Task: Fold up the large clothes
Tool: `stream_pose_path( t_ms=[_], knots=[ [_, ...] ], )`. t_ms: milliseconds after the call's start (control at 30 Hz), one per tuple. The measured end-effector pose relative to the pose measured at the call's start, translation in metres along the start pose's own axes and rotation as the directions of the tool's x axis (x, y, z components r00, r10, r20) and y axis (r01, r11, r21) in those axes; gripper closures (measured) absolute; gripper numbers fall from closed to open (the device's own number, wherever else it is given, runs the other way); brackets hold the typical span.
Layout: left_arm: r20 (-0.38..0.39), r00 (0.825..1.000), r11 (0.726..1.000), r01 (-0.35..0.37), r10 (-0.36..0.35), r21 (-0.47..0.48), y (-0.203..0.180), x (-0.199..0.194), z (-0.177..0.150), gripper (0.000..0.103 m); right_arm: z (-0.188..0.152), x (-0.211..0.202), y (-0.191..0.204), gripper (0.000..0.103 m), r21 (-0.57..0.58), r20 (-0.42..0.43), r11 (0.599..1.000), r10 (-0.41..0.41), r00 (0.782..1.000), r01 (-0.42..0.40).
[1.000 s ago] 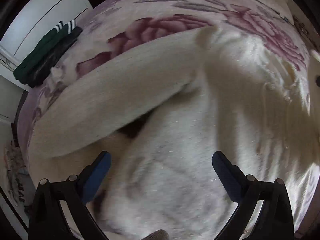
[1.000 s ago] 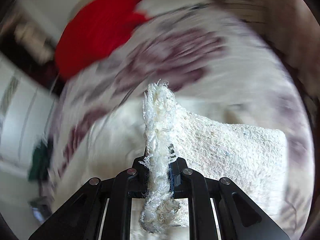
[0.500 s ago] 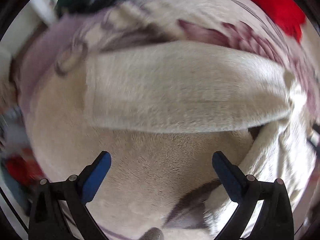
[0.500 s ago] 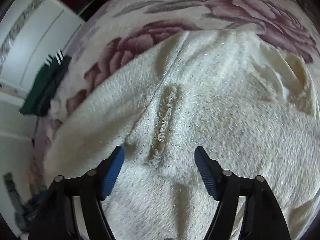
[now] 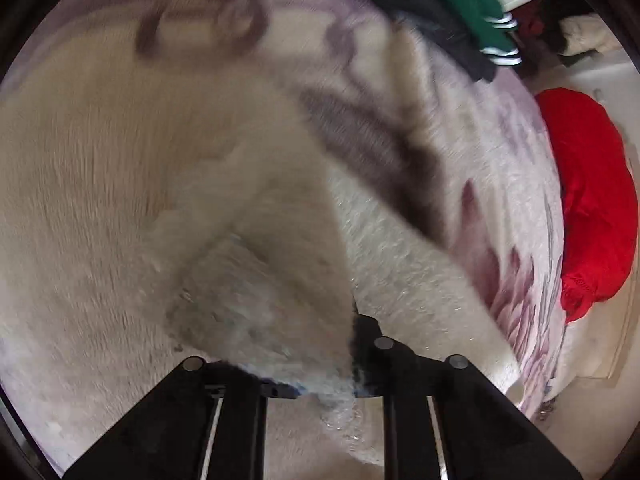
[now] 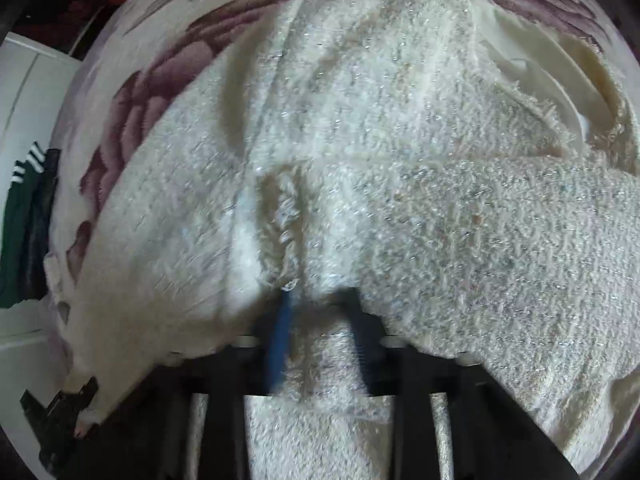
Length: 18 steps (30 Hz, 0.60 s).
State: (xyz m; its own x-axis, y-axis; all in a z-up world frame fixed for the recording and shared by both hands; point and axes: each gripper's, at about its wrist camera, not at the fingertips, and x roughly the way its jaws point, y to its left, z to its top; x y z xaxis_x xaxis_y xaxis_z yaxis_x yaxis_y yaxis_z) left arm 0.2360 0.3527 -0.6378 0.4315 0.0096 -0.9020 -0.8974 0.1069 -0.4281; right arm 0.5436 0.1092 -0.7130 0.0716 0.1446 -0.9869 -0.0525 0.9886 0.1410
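Note:
A large cream fluffy garment (image 6: 400, 160) lies spread over a bed with a purple floral blanket (image 6: 132, 92). In the right wrist view my right gripper (image 6: 316, 320) is shut on a raised fold of the cream garment, with one blue pad (image 6: 282, 332) showing. In the left wrist view my left gripper (image 5: 336, 364) is shut on an edge of the same garment (image 5: 260, 300), which drapes over the jaws. The view is blurred by motion.
A red garment (image 5: 592, 200) lies on the bed's far side. A green and black garment with white stripes (image 5: 472, 12) lies at the bed edge, also showing in the right wrist view (image 6: 24, 220). White furniture (image 6: 24, 92) stands beside the bed.
Both grippers were open half a second ago and have closed on folds of the cream garment. The left wrist view has swung round.

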Motion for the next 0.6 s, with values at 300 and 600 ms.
stream_pose_path(
  t_ms=[300, 600],
  knots=[
    [0.187, 0.982, 0.945, -0.029, -0.034, 0.326, -0.065, -0.044, 0.015, 0.093, -0.018, -0.015, 0.049, 0.103, -0.063, 0.056, 0.994, 0.094, 0.994, -0.091],
    [0.337, 0.924, 0.728, -0.105, -0.180, 0.677, -0.165, -0.104, -0.044, 0.094, -0.048, -0.045, -0.061, 0.017, 0.141, 0.091, 0.970, 0.187, 0.978, -0.198]
  ],
)
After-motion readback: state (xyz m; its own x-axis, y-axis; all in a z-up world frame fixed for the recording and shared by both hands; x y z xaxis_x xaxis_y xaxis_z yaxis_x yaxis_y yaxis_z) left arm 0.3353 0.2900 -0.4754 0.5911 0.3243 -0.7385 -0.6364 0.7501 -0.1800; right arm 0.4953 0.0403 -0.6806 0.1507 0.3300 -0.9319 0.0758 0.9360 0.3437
